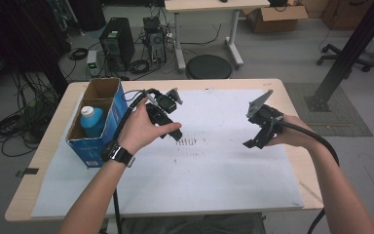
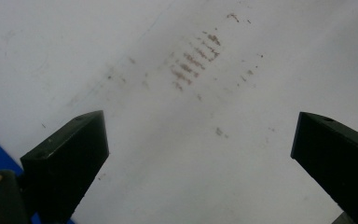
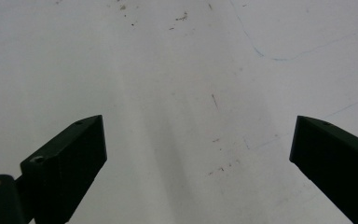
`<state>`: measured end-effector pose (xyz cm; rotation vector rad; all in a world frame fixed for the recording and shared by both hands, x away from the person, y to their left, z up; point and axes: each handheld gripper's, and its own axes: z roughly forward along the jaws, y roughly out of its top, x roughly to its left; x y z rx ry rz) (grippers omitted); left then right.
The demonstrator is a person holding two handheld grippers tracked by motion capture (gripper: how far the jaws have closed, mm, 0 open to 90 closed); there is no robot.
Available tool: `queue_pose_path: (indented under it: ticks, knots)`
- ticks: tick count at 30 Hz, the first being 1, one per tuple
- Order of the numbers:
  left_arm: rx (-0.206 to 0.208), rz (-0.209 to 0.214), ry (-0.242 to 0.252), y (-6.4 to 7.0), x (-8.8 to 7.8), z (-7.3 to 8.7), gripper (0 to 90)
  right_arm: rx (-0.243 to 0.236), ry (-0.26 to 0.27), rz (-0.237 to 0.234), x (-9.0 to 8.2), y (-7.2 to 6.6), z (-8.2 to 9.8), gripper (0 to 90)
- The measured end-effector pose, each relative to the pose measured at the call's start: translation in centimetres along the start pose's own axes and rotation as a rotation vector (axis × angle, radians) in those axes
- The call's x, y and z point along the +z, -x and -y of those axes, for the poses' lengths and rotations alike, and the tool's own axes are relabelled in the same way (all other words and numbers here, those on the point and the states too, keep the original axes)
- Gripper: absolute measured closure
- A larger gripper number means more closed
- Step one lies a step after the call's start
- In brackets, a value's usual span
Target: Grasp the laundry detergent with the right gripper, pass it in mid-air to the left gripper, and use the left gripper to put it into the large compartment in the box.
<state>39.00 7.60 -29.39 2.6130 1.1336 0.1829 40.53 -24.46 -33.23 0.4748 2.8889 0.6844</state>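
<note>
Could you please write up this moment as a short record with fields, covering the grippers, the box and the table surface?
left gripper: black two-jaw left gripper, jaws open, nothing between them, over the sheet
right gripper: black two-jaw right gripper, jaws open, empty
box: blue open-topped cardboard box at the table's left edge
box contents: blue plastic bottle with white cap, upright in the near compartment
surface: white paper sheet on a light wooden table
marks: brownish smudge marks between the grippers

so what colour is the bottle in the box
Blue with a white cap, best in the high view.
</note>
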Motion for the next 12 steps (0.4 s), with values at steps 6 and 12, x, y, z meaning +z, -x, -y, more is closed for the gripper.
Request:
queue_pose_path:
  ticks: [6, 12]
  knots:
    - [0.001, 0.004, -0.004, -0.04, -0.05, -0.03, 4.5, -0.001, 0.002, 0.001, -0.02, 0.04, 0.05, 3.3]
    - [-0.002, 0.008, -0.005, -0.15, -0.04, -0.08, 4.5, -0.001, 0.005, 0.0, -0.08, 0.14, 0.12, 3.0]
